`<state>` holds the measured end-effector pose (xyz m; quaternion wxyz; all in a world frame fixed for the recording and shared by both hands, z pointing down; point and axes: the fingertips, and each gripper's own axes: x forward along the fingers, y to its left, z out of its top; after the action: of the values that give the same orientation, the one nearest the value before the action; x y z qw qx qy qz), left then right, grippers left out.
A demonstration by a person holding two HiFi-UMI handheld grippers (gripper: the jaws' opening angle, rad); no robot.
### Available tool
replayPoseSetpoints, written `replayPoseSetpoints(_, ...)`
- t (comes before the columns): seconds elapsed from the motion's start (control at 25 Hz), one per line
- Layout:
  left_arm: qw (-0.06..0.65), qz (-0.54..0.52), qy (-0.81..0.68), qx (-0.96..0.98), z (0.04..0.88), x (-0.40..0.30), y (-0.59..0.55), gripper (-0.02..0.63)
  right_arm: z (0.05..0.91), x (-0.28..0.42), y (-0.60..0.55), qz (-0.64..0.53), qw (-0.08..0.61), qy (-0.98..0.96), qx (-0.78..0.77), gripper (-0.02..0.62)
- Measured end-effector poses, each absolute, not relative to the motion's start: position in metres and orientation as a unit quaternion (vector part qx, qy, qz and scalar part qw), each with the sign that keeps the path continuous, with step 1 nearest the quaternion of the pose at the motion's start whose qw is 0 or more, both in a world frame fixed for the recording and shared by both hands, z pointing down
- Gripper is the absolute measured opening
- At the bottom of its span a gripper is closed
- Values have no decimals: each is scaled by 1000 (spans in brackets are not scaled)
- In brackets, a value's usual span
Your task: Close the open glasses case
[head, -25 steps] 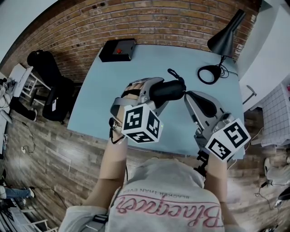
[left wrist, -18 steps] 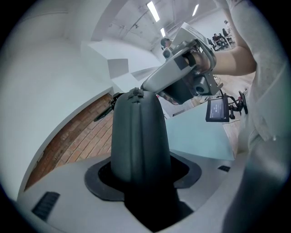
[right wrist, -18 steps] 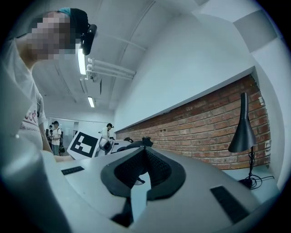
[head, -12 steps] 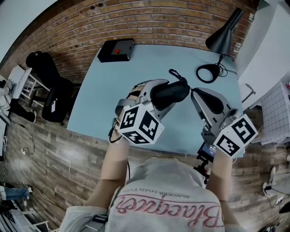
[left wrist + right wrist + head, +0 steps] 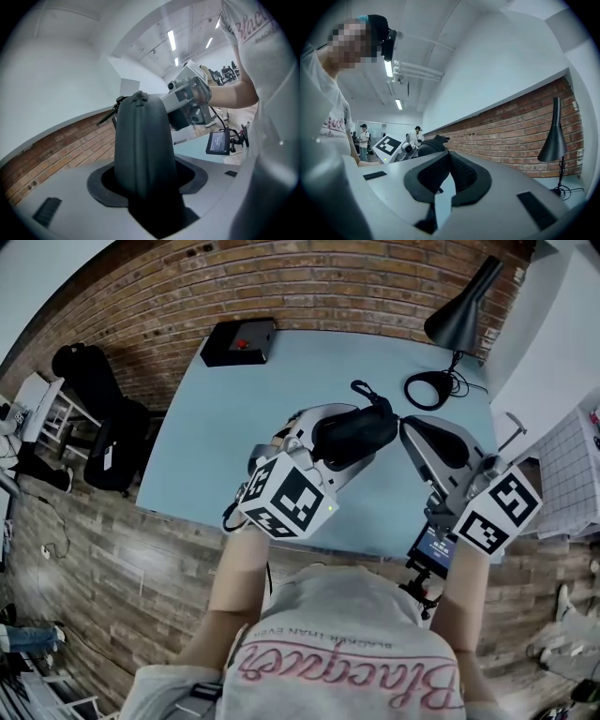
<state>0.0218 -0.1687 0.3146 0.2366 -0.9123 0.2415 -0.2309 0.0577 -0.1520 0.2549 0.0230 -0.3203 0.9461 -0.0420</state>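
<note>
- The left gripper (image 5: 323,448) is clamped on the near end of the black glasses case (image 5: 354,430) and holds it in the air over the blue table (image 5: 234,427), well above the middle of it; lifted like this, the far end of the case is free for the other side to work on
- The right gripper (image 5: 405,427) has its jaws pressed together with nothing visible between them, and its tip sits just beside the right end of the case; I judge it is placed there to pull the zip or press the case shut, though contact cannot be made out
- The case points right, toward the right gripper, so that one hand steadies while the other closes
- The head view alone shows the layout: both grippers side by side, a loop at the far end of the case, a black box (image 5: 242,341) at the far left of the table and a lamp (image 5: 464,320) at the far right
- The left gripper view alone shows the grip: the case stands between the pads, its seam facing the camera; whether that seam is fully shut I cannot tell
- The right gripper view alone shows those jaws meeting, with the case just beyond them to the left
</note>
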Motion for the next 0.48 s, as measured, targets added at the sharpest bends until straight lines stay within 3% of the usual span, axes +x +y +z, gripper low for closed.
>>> replayPoseSetpoints(0.48, 210, -175, 238, -932, 309, 31, -163, 264, 256, 60, -155, -37, 1, 951, -307, 23)
